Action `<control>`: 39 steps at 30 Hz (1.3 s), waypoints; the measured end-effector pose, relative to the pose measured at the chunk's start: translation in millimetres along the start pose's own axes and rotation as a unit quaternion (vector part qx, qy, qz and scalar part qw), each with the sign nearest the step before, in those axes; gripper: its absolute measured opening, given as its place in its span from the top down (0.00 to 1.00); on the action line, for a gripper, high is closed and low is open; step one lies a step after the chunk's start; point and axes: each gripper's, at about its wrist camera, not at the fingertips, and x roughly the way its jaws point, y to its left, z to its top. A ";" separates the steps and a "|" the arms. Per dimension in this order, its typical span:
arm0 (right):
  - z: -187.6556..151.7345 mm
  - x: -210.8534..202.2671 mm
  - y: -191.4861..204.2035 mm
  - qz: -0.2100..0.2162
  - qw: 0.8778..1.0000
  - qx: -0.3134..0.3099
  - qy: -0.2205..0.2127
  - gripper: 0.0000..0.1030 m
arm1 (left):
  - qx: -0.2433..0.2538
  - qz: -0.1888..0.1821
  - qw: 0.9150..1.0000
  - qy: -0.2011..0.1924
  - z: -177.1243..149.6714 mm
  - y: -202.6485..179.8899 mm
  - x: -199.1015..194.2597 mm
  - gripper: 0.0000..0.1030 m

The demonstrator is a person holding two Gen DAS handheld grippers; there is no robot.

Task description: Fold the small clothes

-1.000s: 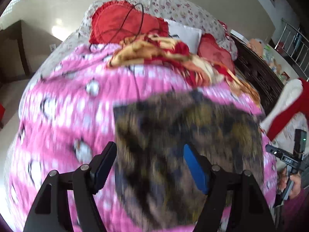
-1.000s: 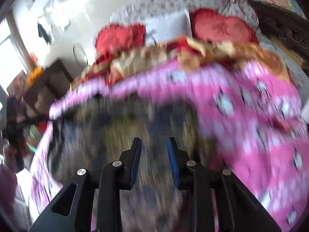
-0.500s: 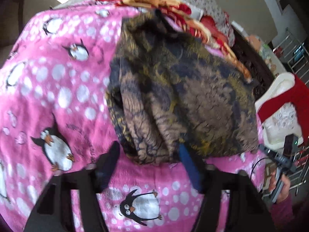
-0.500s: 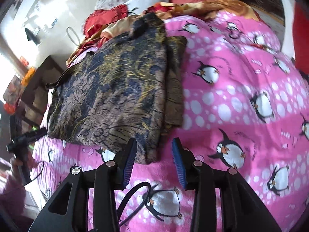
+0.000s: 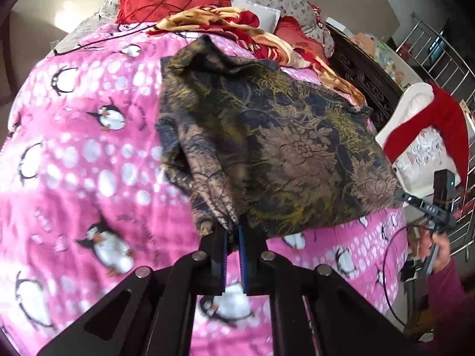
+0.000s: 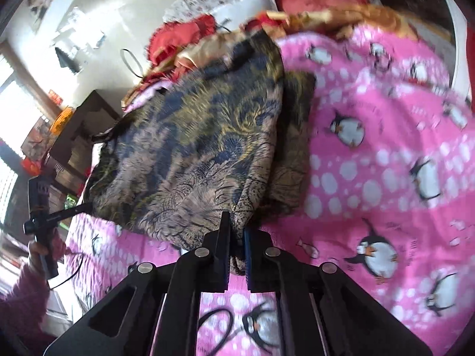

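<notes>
The dark patterned garment (image 5: 267,148) lies folded mid-frame on the pink penguin blanket (image 5: 89,163), its long axis running from lower centre toward the upper frame. The left gripper (image 5: 233,231) and the right gripper (image 6: 237,231), angled downward, have just closed, each pinching the garment's near edge; half a second earlier both stood open.

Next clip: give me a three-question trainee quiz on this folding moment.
1. True or false: both grippers are shut on the garment.
2. Which edge does the left gripper pinch? A) near B) far
3. Fill in: the blanket is pink with ____ on it.

Key: 1 true. The right gripper also pinches the cloth; both jaws have just closed. 2 A. 3 penguins.
</notes>
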 end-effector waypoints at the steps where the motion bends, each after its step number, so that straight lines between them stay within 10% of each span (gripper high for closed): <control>1: -1.3 -5.0 -1.5 -0.003 1.000 0.000 0.005 0.92 | -0.002 0.002 1.000 0.003 -2.7 4.0 0.4 0.94; 10: -11.0 12.9 -18.2 -0.056 0.996 0.008 0.067 0.89 | -0.061 -0.010 0.998 0.030 -18.4 28.6 19.3 0.92; 16: 34.8 -15.0 34.8 -0.058 0.997 -0.049 0.000 0.78 | -0.052 0.033 0.998 -0.026 -2.8 28.3 -14.4 0.55; 27: 78.0 154.9 235.3 0.079 0.969 -0.227 0.050 0.77 | -0.036 0.131 0.991 -0.008 5.7 15.8 33.9 0.39; 39: 150.0 283.2 288.0 0.036 0.977 -0.202 0.052 0.78 | -0.043 0.142 0.989 -0.011 6.4 22.8 47.9 0.34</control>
